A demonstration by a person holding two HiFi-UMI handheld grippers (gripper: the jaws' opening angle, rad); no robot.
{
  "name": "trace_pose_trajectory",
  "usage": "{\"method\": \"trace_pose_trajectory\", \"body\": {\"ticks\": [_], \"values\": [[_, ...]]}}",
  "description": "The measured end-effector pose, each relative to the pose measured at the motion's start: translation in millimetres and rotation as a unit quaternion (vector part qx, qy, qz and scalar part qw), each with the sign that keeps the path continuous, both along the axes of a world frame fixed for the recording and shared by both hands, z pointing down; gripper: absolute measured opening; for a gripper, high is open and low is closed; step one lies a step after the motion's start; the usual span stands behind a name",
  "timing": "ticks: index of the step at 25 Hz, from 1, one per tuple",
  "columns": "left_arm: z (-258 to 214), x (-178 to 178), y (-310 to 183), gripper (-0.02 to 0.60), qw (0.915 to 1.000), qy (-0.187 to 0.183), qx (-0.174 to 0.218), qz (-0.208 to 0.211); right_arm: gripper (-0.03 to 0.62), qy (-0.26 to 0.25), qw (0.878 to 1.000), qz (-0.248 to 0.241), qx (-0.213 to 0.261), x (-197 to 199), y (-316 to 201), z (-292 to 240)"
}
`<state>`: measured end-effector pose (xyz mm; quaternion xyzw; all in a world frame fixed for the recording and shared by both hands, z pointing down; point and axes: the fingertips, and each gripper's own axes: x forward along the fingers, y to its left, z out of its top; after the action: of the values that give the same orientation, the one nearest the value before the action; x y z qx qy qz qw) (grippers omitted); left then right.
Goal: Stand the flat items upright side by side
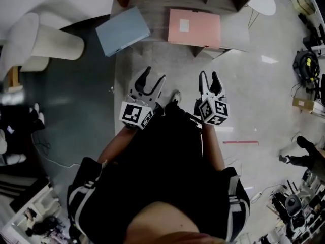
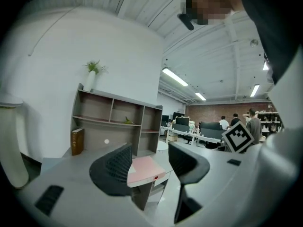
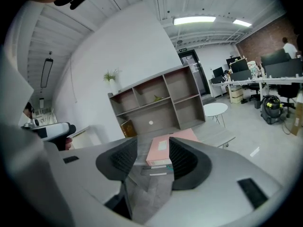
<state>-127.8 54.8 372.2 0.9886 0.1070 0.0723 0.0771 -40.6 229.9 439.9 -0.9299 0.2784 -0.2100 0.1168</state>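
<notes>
In the head view a blue flat folder point(image 1: 122, 30) and a pink flat folder point(image 1: 194, 28) lie flat on a low grey table point(image 1: 157, 6). Both grippers hover over the floor, short of the table. My left gripper point(image 1: 155, 75) is open and empty, pointing between the two folders. My right gripper point(image 1: 208, 76) is open and empty, below the pink folder. In the left gripper view the pink folder point(image 2: 144, 168) shows far off between the jaws of that gripper point(image 2: 150, 146). The right gripper view frames the pink folder point(image 3: 161, 152) between its gripper's point(image 3: 153, 141) jaws, well apart from them.
A grey shelf unit point(image 2: 113, 122) stands at the table's back with a brown book point(image 2: 77, 141) upright in it. A round white side table point(image 1: 264, 1) is at the right, a beige seat point(image 1: 45, 42) at the left. A red strip point(image 1: 240, 142) lies on the floor.
</notes>
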Motion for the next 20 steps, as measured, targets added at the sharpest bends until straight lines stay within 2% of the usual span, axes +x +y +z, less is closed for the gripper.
{"method": "trace_pose_trajectory", "body": {"ticks": [3, 7, 11, 14, 17, 20], "values": [[42.0, 23.9, 19.5, 0.233, 0.9996, -0.025, -0.009, 0.002, 0.224, -0.022, 1.0, -0.007, -0.014, 28.0, 25.7, 41.2], [94.3, 53.9, 10.3, 0.241, 0.9977, -0.065, -0.019, 0.005, 0.23, -0.033, 0.999, 0.002, -0.028, 60.8, 32.5, 79.6], [133.4, 100.1, 7.8, 0.244, 0.993, -0.108, -0.046, 0.005, 0.236, -0.053, 0.997, 0.003, -0.047, 108.6, 47.8, 112.4], [165.0, 130.2, -2.3, 0.249, 0.9896, -0.136, -0.043, 0.016, 0.251, -0.078, 0.995, 0.009, -0.057, 139.8, 50.0, 138.8], [195.7, 154.6, -11.8, 0.256, 0.983, -0.174, -0.053, 0.022, 0.261, -0.105, 0.992, 0.013, -0.068, 165.5, 49.3, 160.8], [226.6, 171.6, -23.0, 0.267, 0.9727, -0.217, -0.077, 0.028, 0.278, -0.138, 0.987, 0.006, -0.085, 182.1, 44.1, 186.2]]}}
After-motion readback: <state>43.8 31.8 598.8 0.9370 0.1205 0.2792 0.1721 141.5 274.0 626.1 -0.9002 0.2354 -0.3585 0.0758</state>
